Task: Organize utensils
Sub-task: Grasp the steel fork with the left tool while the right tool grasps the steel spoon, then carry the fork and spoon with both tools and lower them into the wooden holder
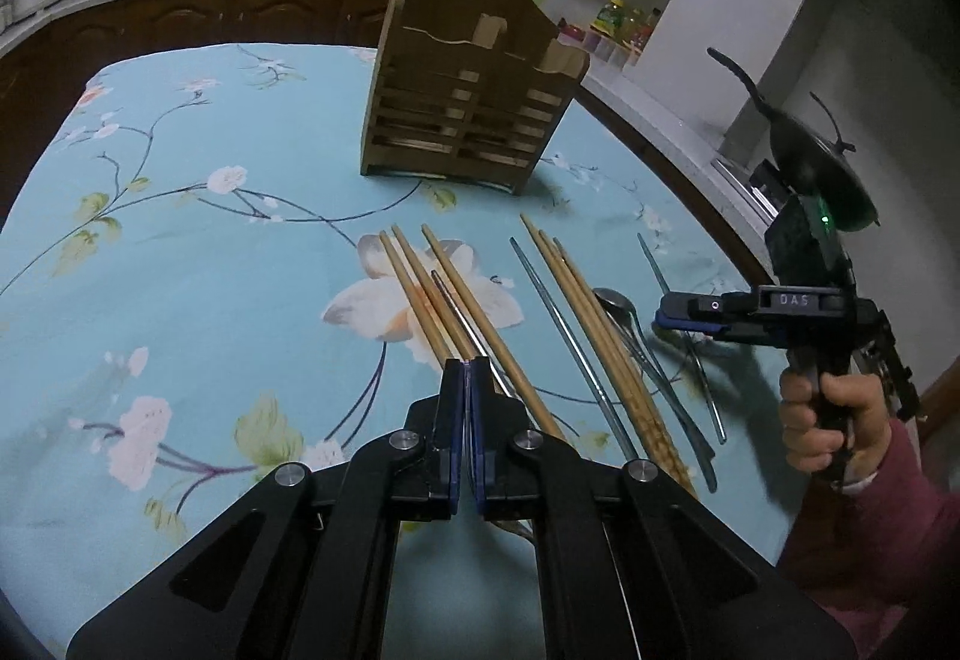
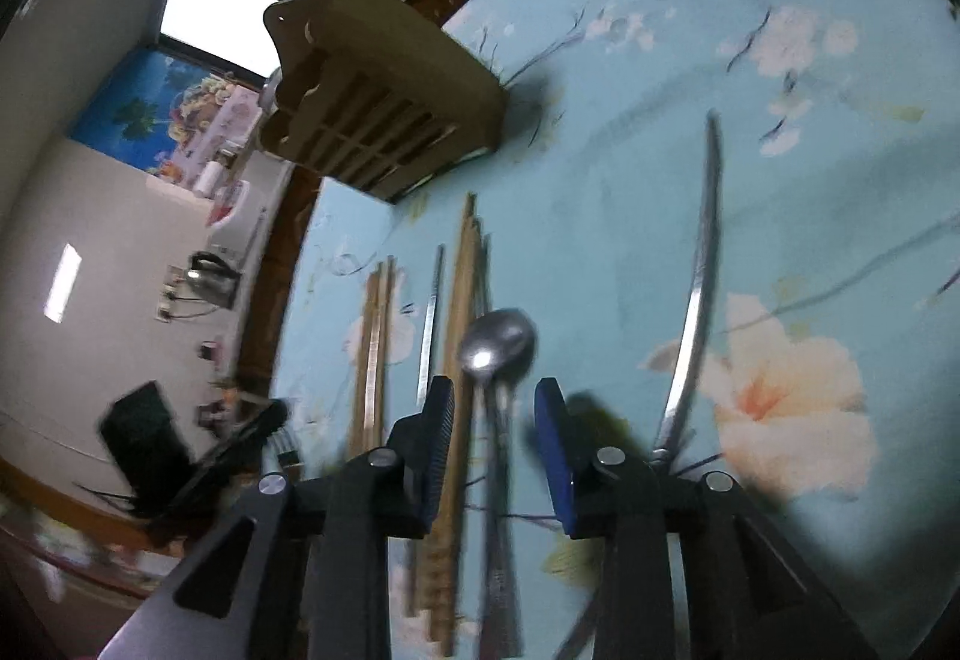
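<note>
Spoon at 12 o'clock between parted right gripper jaws, handle lengthwise; left gripper jaws together, holding nothing discernible.

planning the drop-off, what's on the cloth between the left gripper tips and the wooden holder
Left wrist view: ahead of the left gripper, wooden chopsticks fan toward the wooden holder; past their tips, only bare flowered tablecloth.

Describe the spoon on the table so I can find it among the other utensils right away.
Start at the wooden utensil rack standing on the floral tablecloth, then look at the utensils lying in front of it. The spoon lies just right of the right-hand bundle of bamboo chopsticks, its handle between the right gripper's open fingers. Only it has a rounded, shiny metal bowl; everything nearby is a straight stick.
</note>
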Tool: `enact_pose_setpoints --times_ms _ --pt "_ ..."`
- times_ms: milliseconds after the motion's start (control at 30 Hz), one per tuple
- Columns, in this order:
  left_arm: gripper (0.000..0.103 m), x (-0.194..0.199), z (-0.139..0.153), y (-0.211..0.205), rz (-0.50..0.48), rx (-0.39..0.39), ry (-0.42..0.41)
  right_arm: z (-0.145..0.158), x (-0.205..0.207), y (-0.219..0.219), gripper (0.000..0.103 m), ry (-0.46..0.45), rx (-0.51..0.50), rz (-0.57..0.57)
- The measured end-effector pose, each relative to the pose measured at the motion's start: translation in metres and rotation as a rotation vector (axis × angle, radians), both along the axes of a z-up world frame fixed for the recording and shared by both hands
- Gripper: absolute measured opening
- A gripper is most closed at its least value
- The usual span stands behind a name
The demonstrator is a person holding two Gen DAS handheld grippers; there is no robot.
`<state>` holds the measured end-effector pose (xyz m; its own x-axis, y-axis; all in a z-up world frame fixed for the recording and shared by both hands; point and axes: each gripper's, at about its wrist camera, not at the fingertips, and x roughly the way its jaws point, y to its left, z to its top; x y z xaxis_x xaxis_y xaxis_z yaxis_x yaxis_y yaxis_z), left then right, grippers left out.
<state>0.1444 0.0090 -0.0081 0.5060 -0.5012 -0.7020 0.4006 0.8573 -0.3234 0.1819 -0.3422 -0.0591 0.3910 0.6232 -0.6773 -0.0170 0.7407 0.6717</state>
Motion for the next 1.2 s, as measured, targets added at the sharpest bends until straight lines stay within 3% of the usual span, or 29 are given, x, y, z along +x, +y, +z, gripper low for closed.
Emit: enact_pose_setpoints --times_ms 200,300,333,367,567,767,967,1200 --pt "0.002 -0.005 -0.004 -0.009 0.002 0.009 0.013 -0.004 0.008 0.030 0.031 -0.014 -0.060 0.085" --pt "0.002 -0.008 0.000 -0.010 0.001 0.014 0.005 -0.004 0.012 0.033 0.015 -0.034 -0.093 0.067" --pt "0.002 -0.009 0.002 -0.010 0.002 0.014 0.001 -0.004 0.011 0.032 0.005 -0.040 -0.102 0.056" --pt "0.002 -0.010 0.004 -0.009 0.004 0.015 -0.003 -0.003 0.010 0.030 0.004 -0.046 -0.100 0.046" --pt "0.002 -0.013 0.029 0.004 0.056 -0.018 -0.047 0.026 -0.009 0.017 0.003 -0.153 -0.111 0.000" --pt "0.002 -0.013 0.063 0.011 0.089 -0.050 -0.130 0.079 -0.018 0.012 0.002 -0.302 -0.116 -0.051" --pt "0.002 -0.007 0.091 0.019 0.143 -0.064 -0.200 0.121 -0.016 0.015 0.003 -0.446 -0.187 -0.100" --pt "0.002 0.021 0.126 0.028 0.238 -0.074 -0.280 0.149 0.002 0.025 0.002 -0.539 -0.260 -0.132"
